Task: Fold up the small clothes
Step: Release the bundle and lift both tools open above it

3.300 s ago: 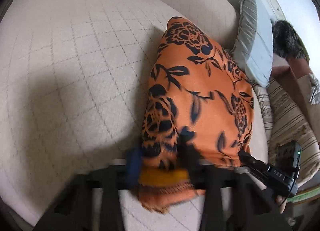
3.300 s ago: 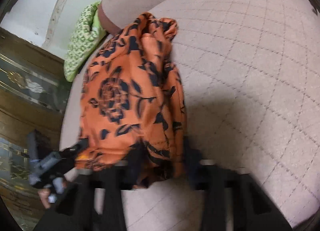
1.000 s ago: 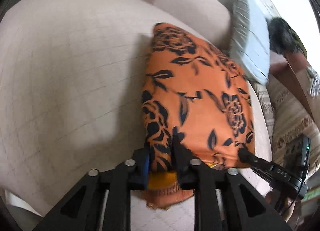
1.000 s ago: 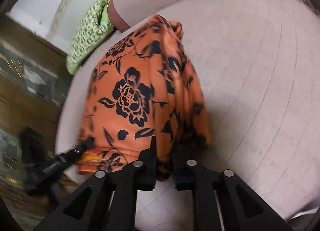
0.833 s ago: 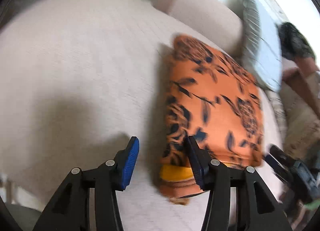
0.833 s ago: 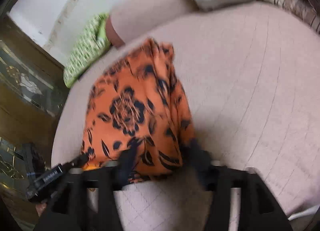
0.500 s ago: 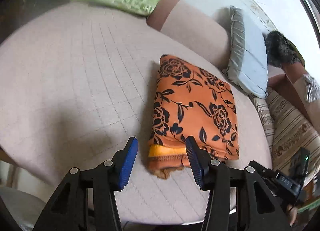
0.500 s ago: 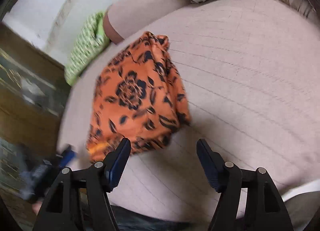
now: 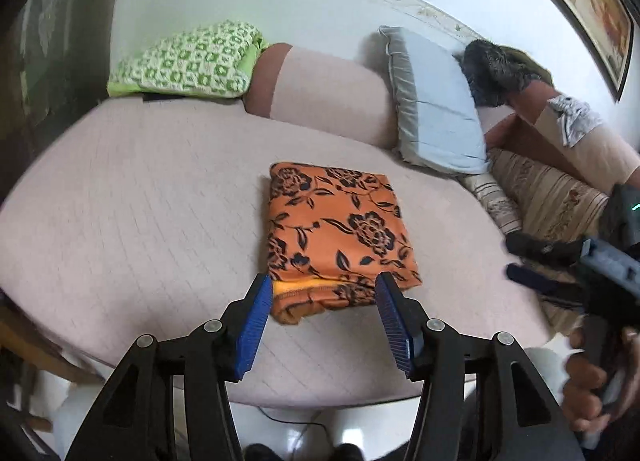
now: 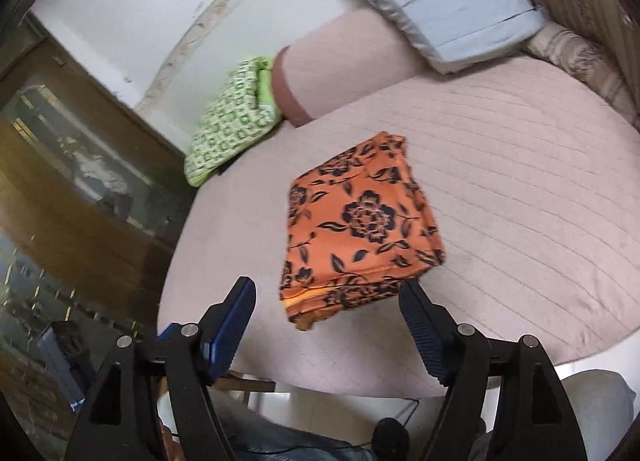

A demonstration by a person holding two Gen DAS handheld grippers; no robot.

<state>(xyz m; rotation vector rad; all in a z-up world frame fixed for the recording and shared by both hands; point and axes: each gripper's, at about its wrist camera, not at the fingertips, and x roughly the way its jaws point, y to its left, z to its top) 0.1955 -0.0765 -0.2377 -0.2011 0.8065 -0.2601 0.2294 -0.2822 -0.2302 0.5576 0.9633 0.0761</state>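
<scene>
On the pink mattress (image 9: 120, 201), the folded orange garment (image 9: 336, 237) lies beyond the left gripper (image 9: 324, 297) and right gripper (image 10: 326, 301), both wide open, holding nothing.

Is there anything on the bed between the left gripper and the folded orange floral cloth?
Nothing visible. The left gripper is open just in front of the orange floral cloth, with only bare bed cover between them.

Orange black-flowered cloth (image 9: 338, 235), folded into a flat square, on bed (image 9: 140, 201)
</scene>
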